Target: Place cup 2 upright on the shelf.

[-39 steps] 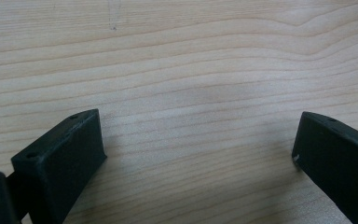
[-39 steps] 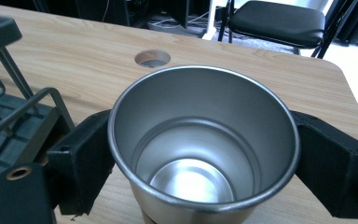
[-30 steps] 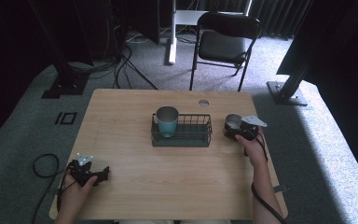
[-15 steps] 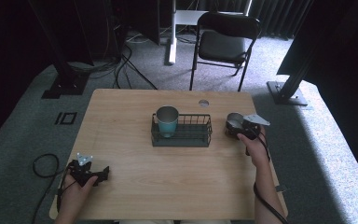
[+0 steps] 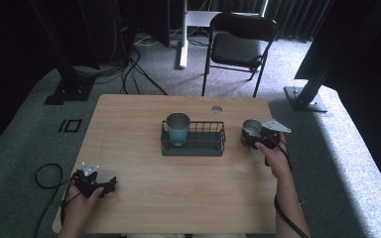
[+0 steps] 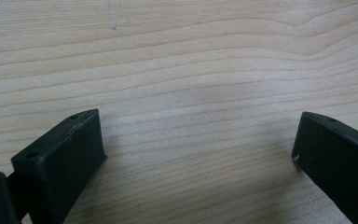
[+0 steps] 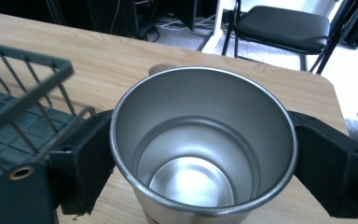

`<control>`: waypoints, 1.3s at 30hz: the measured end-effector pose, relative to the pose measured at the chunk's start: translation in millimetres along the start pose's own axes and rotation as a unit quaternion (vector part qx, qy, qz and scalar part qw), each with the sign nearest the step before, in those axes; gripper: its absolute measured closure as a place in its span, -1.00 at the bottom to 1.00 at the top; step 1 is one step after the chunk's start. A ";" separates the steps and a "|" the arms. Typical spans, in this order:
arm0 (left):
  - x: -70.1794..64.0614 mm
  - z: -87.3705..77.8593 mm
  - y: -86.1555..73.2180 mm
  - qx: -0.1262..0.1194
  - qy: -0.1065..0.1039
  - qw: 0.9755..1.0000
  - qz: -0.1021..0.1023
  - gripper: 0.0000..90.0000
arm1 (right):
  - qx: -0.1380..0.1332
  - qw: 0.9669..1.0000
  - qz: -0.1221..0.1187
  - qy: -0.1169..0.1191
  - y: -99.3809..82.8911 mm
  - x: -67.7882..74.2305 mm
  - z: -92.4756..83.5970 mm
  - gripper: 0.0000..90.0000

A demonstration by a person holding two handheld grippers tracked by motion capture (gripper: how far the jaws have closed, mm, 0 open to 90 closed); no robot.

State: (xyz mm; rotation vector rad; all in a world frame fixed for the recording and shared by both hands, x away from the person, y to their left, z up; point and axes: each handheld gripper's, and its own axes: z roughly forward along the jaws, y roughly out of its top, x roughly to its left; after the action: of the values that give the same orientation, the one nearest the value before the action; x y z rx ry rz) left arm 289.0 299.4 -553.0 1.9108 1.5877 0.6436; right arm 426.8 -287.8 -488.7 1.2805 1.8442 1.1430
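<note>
Wooden surface [image 5: 188, 193]: two cups, one wire basket [image 5: 193, 144]
Right gripper [image 5: 252, 136] jaws clamp one steel cup [image 7: 203, 140]; teal cup [image 5: 178, 128] stands in basket; left gripper [image 5: 110, 184] jaws apart, empty

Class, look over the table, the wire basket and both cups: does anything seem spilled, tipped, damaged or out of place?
Nothing stands out. The teal cup stands upright in the wire basket. The steel cup is upright and empty, clamped in the right gripper beside the basket. The left gripper rests open on bare wood. The table looks dry and unmarked.

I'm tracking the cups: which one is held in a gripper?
The bare steel cup right of the wire basket, clamped by the right gripper; the teal cup stands inside the basket.
</note>
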 end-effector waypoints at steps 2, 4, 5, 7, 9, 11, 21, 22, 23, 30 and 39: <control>0.0 0.0 0.0 0.000 0.000 1.000 0.000 -0.94 | -0.008 1.000 0.002 0.005 6.7 0.5 -6.0 -0.72; 0.0 0.0 0.0 0.000 0.000 1.000 0.000 -0.94 | -0.010 1.000 -0.001 0.007 11.1 1.0 -9.0 -0.72; 0.0 0.0 0.0 0.000 0.000 1.000 0.000 -0.94 | -0.010 1.000 -0.002 0.008 13.4 1.6 -10.3 -0.72; 0.0 0.0 0.0 0.000 0.000 1.000 0.000 -0.94 | -0.010 1.000 -0.003 0.009 15.7 2.3 -11.7 -0.72; 0.0 0.0 0.0 0.000 0.000 1.000 0.000 -0.94 | -0.017 1.000 0.004 0.010 23.1 4.2 -15.9 -0.72; 0.0 0.0 0.0 0.000 0.000 1.000 0.000 -0.94 | -0.017 1.000 0.010 0.018 28.0 5.4 -18.8 -0.72; 0.0 0.0 0.0 0.000 0.000 1.000 0.000 -0.94 | -0.020 0.999 -0.008 0.038 50.5 16.6 -26.9 -0.72; 0.0 0.0 0.0 0.000 0.000 1.000 0.000 -0.94 | -0.021 0.999 -0.010 0.041 52.9 18.2 -27.7 -0.72; 0.0 0.0 0.0 0.000 0.000 1.000 0.000 -0.94 | -0.021 0.999 -0.013 0.043 55.4 19.9 -28.4 -0.72; 0.0 0.0 0.0 0.000 0.000 1.000 0.000 -0.94 | -0.027 0.998 -0.024 0.060 70.3 31.8 -32.3 -0.72; 0.0 0.0 0.0 0.000 0.000 1.000 0.000 -0.94 | -0.032 0.995 -0.032 0.084 84.1 48.0 -33.4 -0.72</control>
State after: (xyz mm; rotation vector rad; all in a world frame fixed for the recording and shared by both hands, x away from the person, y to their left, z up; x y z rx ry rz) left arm 289.0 299.4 -553.0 1.9107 1.5881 0.6432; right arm 416.5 -239.7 -398.9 1.1109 1.9372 1.2987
